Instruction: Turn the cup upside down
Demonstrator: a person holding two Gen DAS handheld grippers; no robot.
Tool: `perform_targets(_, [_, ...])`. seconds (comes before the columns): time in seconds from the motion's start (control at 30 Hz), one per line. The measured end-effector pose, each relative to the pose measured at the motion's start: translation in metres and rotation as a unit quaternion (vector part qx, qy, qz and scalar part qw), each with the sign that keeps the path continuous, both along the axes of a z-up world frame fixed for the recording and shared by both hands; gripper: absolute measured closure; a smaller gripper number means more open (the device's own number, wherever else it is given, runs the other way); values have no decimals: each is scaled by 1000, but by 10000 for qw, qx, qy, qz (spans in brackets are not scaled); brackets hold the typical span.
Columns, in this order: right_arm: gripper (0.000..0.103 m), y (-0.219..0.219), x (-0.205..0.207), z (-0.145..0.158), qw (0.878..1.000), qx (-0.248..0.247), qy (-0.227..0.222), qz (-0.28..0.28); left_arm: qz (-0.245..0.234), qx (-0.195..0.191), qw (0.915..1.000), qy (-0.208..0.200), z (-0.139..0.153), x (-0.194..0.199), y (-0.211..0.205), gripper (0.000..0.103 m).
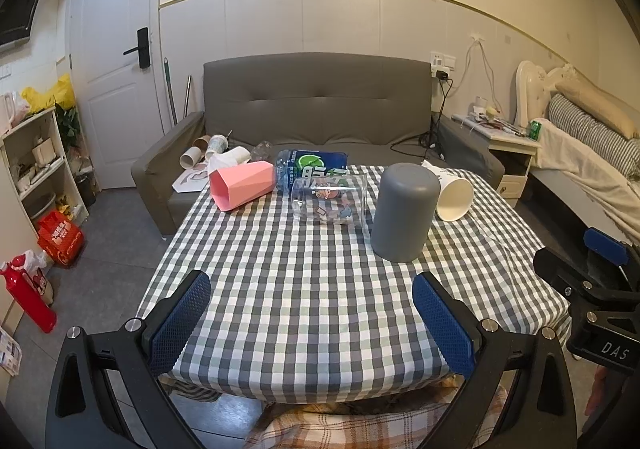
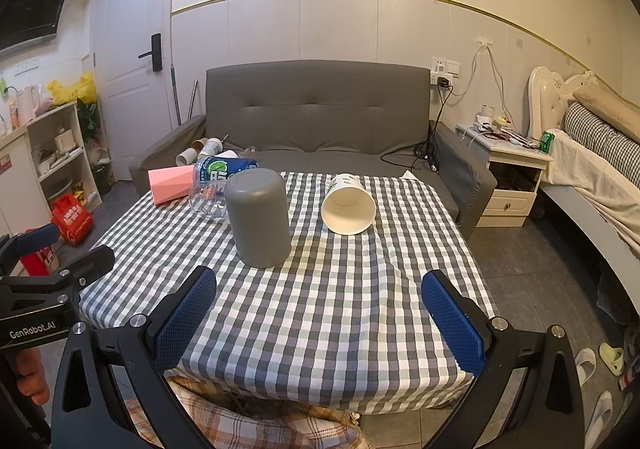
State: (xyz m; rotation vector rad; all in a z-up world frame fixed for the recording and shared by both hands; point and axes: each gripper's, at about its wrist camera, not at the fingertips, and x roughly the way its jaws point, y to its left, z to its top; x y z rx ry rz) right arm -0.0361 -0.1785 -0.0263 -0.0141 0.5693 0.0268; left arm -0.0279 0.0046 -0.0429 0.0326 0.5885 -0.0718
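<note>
A grey cup (image 1: 404, 212) is seen standing mouth-down near the middle of the checked desk (image 1: 304, 301), with a white paper cup (image 2: 348, 205) lying on its side just to the right. Both the left tool (image 1: 312, 323) and right tool (image 2: 320, 319) are held wide apart and empty at the near edge. The cup is judged light, stiff and smooth, best gripped across its mid-wall.

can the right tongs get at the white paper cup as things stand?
Probably yes. The right tongs are open and empty, and the white paper cup lies on its side with bare checked tablecloth between; the grey cup stands off left.
</note>
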Motion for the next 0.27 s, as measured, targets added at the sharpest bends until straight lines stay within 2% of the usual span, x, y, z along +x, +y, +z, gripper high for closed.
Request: perform_targets(0.27, [0,1,-1,-1,10000,-7,26,9,-20,0,10000,35,-1,1,-1,0])
